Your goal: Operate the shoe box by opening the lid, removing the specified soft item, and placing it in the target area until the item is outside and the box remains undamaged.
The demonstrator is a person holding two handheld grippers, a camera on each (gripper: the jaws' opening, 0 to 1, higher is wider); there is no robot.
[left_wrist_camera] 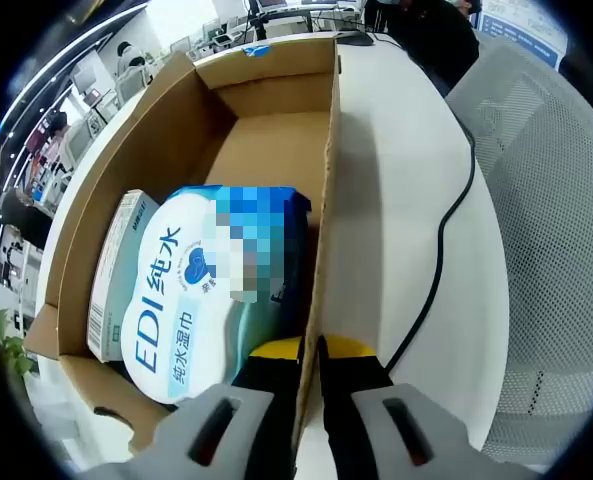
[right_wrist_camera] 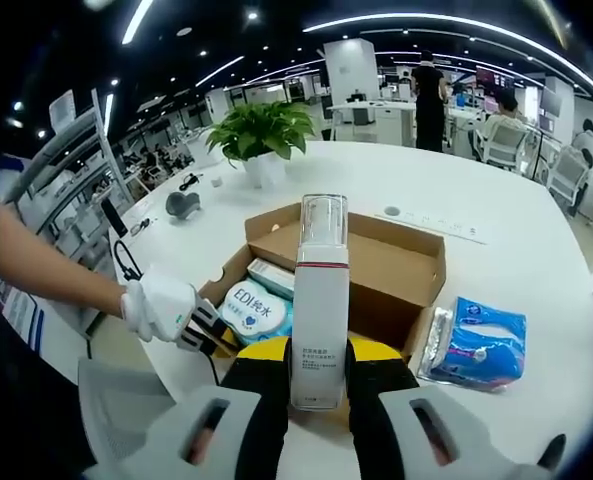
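Gripping the box wall (left_wrist_camera: 328, 170) is the left gripper (left_wrist_camera: 310, 350), while the right gripper (right_wrist_camera: 316, 365) clamps an upright white bottle (right_wrist_camera: 319, 300) over the open box (right_wrist_camera: 396, 265)

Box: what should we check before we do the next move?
1. Box open: ok, flaps stand up.
2. Left hand-held gripper steadying the box: ok, shut on its side wall.
3. Right hand-held gripper grip: ok, shut on the bottle.
4. Bottle clear of the box: cannot tell.
5. Free table beside the box: ok; a blue pack lies there, outside.
6. Box undamaged: cannot tell; no tear shows, and the wipes lie inside.
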